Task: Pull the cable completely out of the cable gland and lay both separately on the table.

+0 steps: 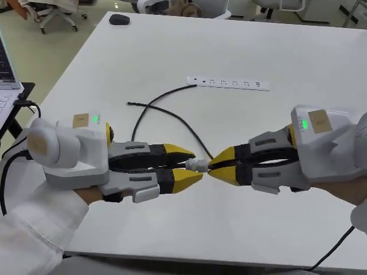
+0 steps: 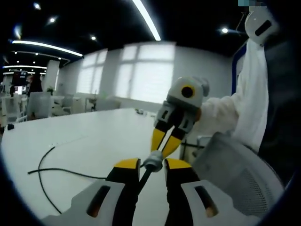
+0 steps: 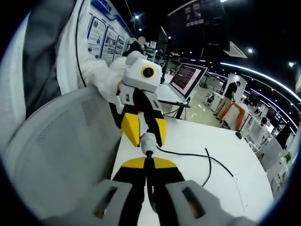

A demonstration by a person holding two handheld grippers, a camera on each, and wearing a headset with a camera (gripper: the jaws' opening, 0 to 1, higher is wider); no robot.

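My left gripper is shut on a small grey-white cable gland held above the white table's near part. My right gripper faces it tip to tip and is shut on the black cable right beside the gland. The cable trails away from there and lies in loose curves on the table. In the left gripper view the gland sits between my own yellow tips, with the right gripper just beyond. In the right gripper view my jaws pinch the cable below the gland.
A white power strip lies further back on the table, and a black mouse near the far edge. A laptop stands on a stand at the left. A grey mesh chair back is close by the table's near edge.
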